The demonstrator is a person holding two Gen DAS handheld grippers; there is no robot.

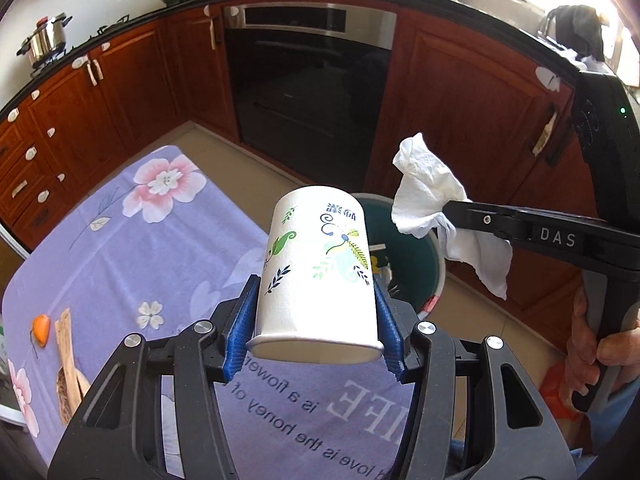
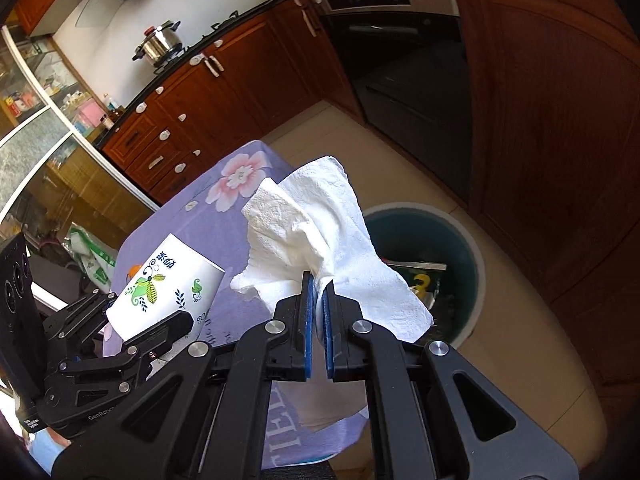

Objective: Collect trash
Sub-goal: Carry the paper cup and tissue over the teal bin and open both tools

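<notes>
My left gripper (image 1: 316, 312) is shut on a white paper cup (image 1: 320, 272) with green and blue leaf prints, held on its side above the table's right edge. It also shows in the right wrist view (image 2: 166, 286). My right gripper (image 2: 318, 280) is shut on a crumpled white paper towel (image 2: 320, 232), which hangs in the air near the rim of the green trash bin (image 2: 460, 248). In the left wrist view the towel (image 1: 432, 196) hangs beside the bin (image 1: 416, 256), which holds some wrappers.
The table has a purple flowered cloth (image 1: 132, 248). An orange scrap (image 1: 41, 329) and wooden pieces (image 1: 68, 360) lie at its left. Wooden cabinets (image 1: 460, 92) and a black oven (image 1: 308, 92) stand behind. A pot (image 2: 158, 46) sits on the stove.
</notes>
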